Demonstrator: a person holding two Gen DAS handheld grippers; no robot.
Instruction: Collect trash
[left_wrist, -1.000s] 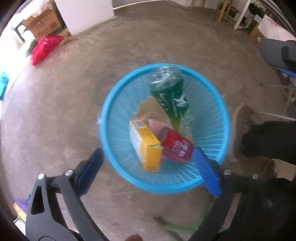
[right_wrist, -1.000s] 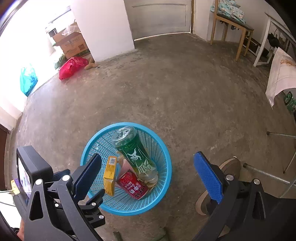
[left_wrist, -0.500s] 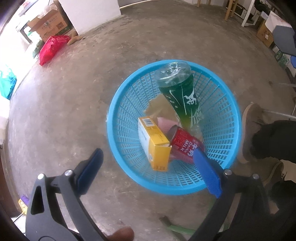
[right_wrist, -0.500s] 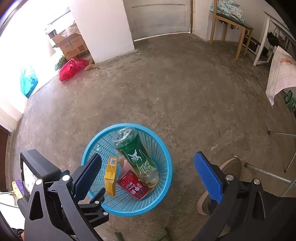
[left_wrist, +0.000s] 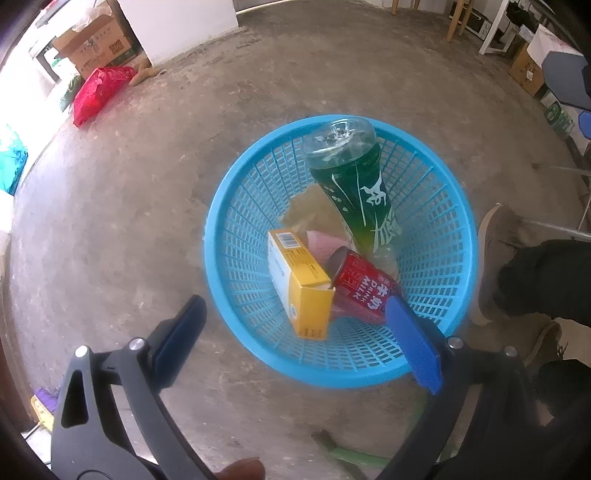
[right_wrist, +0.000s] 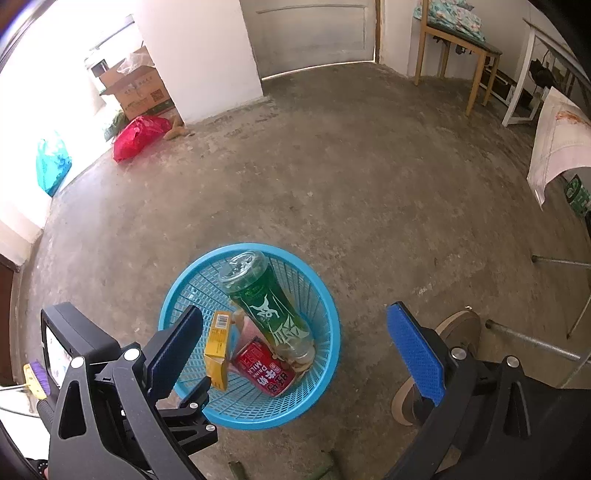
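Both pairs of jaws gape empty; the left gripper (left_wrist: 295, 336) hangs nearer over the blue basket (left_wrist: 458, 206), lower centre; the right gripper (right_wrist: 295, 350) is farther.

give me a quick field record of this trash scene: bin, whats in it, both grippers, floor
bin: blue basket, standing on the concrete floor
contents: green bottle leaning cap-down, red can, yellow carton, bits of paper
left gripper: open, empty, over the basket's near rim
right gripper: open, empty, above the basket
elsewhere on floor: red bag, cardboard boxes by the wall
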